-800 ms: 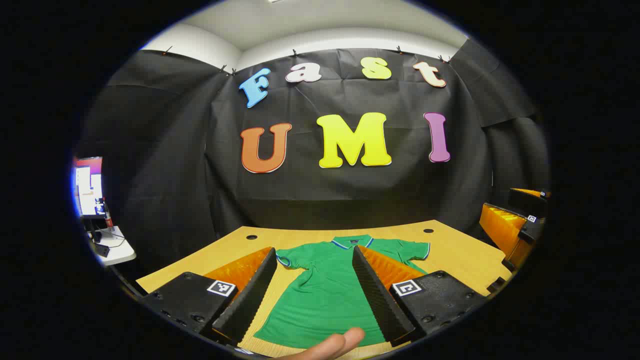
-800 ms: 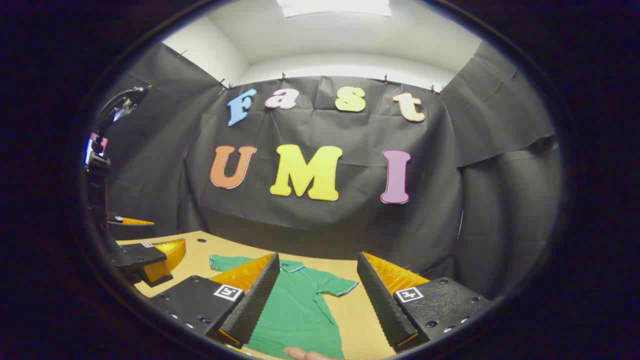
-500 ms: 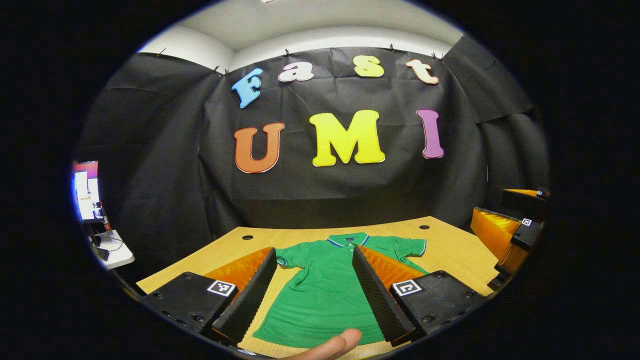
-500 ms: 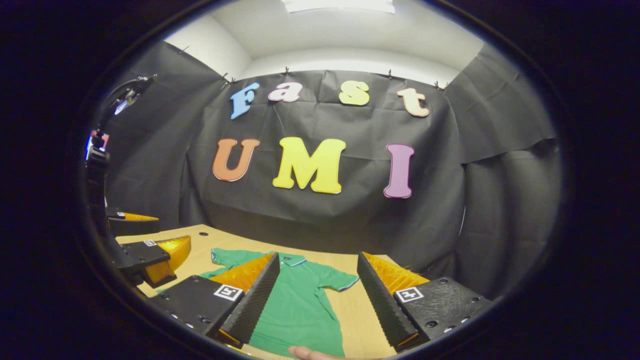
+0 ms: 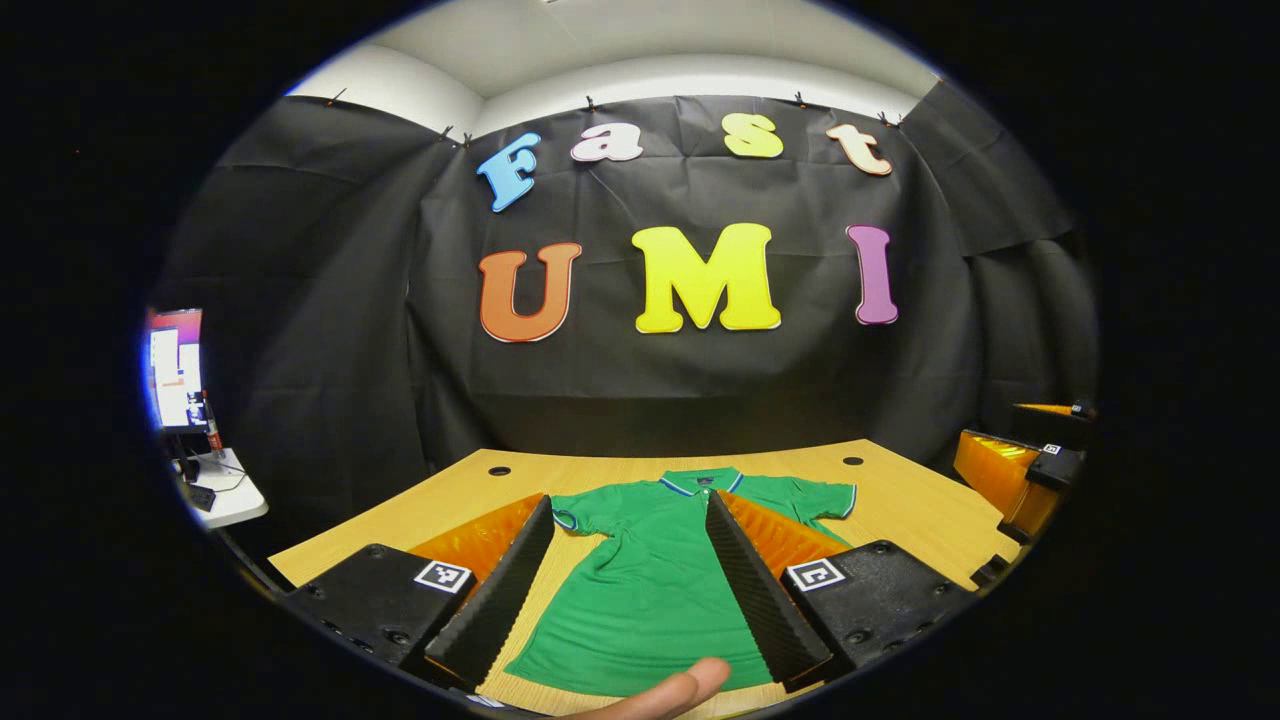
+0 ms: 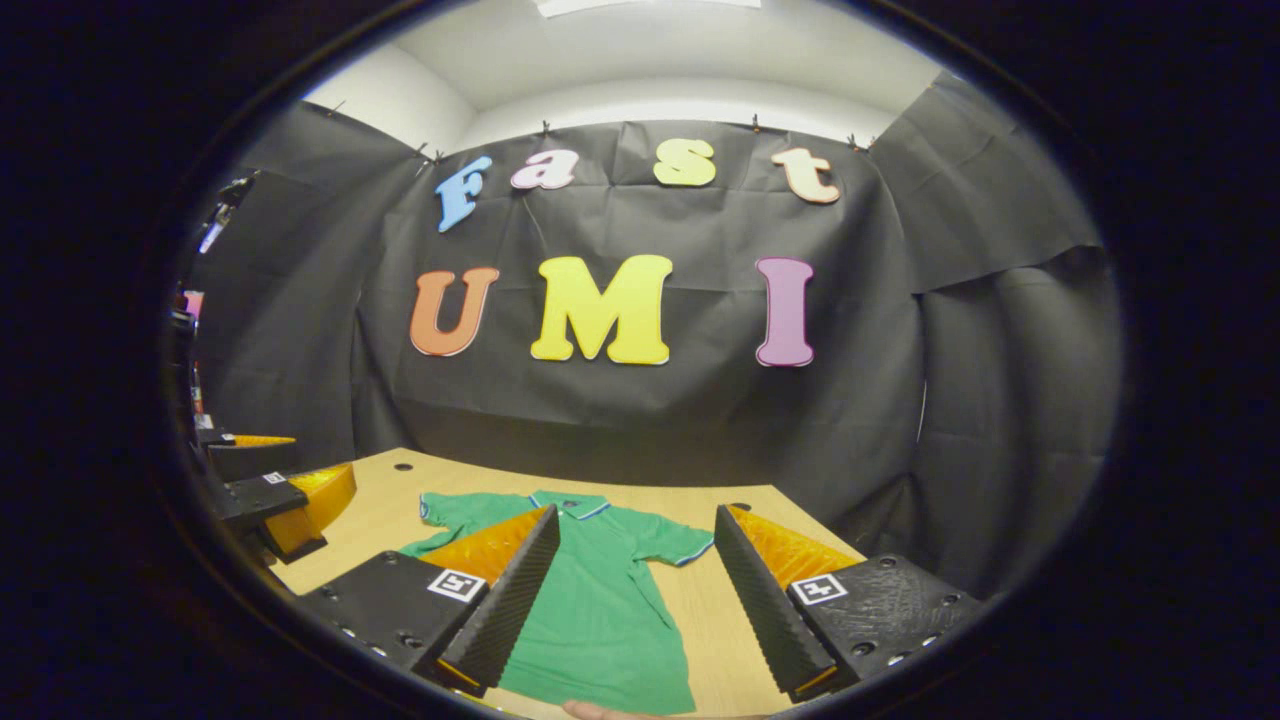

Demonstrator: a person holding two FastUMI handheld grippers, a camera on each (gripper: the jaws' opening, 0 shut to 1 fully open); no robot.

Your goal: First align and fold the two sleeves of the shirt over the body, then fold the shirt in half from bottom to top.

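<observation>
while both grippers hang above the near edge of the wooden table (image 5: 930,510), the green polo shirt (image 5: 650,590) lies flat and face up on it, collar toward the black cloth wall (image 5: 330,330) and hem toward the viewer, both short sleeves spread out to the sides and unfolded. in the left gripper view the left gripper (image 5: 628,585) has its jaws wide apart with nothing between them but air, the shirt's body seen through the gap; the inner finger of that gripper covers part of the shirt's right-hand sleeve. a fingertip (image 5: 690,685) of the person pokes in just near the shirt's hem. the right gripper (image 6: 630,590) likewise stands wide open and empty in the right gripper view, and its left-hand finger hides the middle of the shirt's left-hand side. off to the right of the shirt in the left gripper view, the other gripper shows at the table's edge, clear of the cloth. two small round holes (image 5: 499,470) sit in the tabletop beyond the shirt's collar, one to each side. far left of the shirt, past the table, a lit monitor (image 5: 175,365) stands over a small white side table (image 5: 225,495) with cables on it.
</observation>
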